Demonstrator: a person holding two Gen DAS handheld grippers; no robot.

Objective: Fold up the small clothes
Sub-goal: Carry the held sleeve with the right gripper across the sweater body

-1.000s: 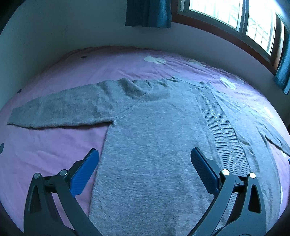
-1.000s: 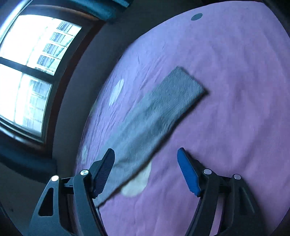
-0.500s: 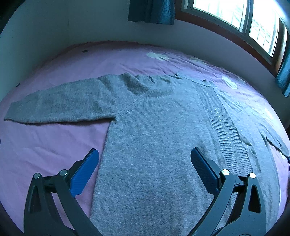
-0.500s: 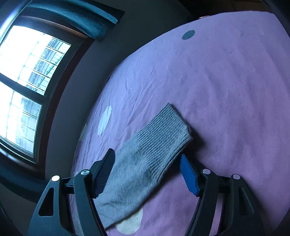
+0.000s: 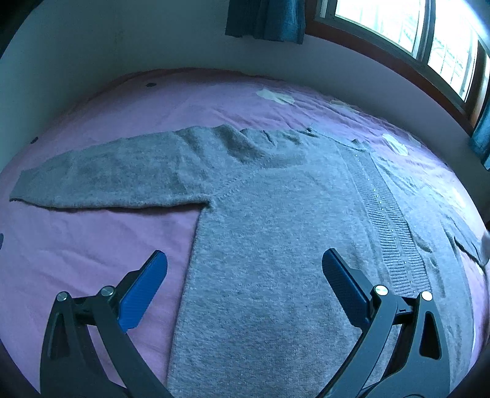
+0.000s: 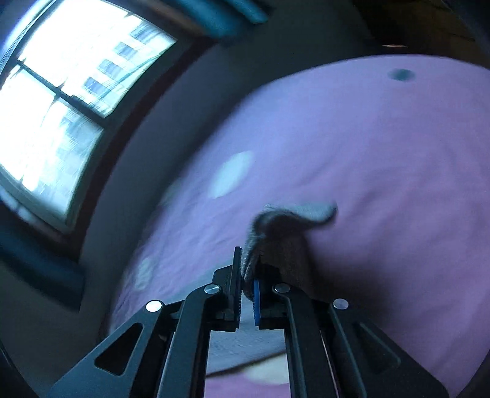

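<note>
1. Purple bedsheet (image 5: 92, 245) fills both views, with a window (image 5: 382, 18) behind it; a grey sweater (image 5: 275, 245) lies spread flat on the sheet, front up, its ribbed placket (image 5: 386, 220) running down the body and one sleeve (image 5: 107, 174) stretched out to the side.
2. Left gripper (image 5: 242, 275) hangs above the lower body of the sweater with its jaws wide apart and nothing between them; one blue pad is over the sheet, the other over the knit.
3. Right gripper (image 6: 247, 275) is clamped on the sleeve cuff (image 6: 284, 232), which bunches up out of the narrow gap between the jaws; the view is blurred, so how deep the bite goes is hard to judge.
4. Risk: the hold looks to be on the cuff's edge only; a quick swing across could pull the knit free and drop the sleeve short of the body.
5. Risk: dragging the sleeve with nothing pinning the body could shift or wrinkle the whole sweater, since the left gripper is not touching it.
6. Risk: the loose knit may twist in the air and land crooked, leaving an uneven fold.
</note>
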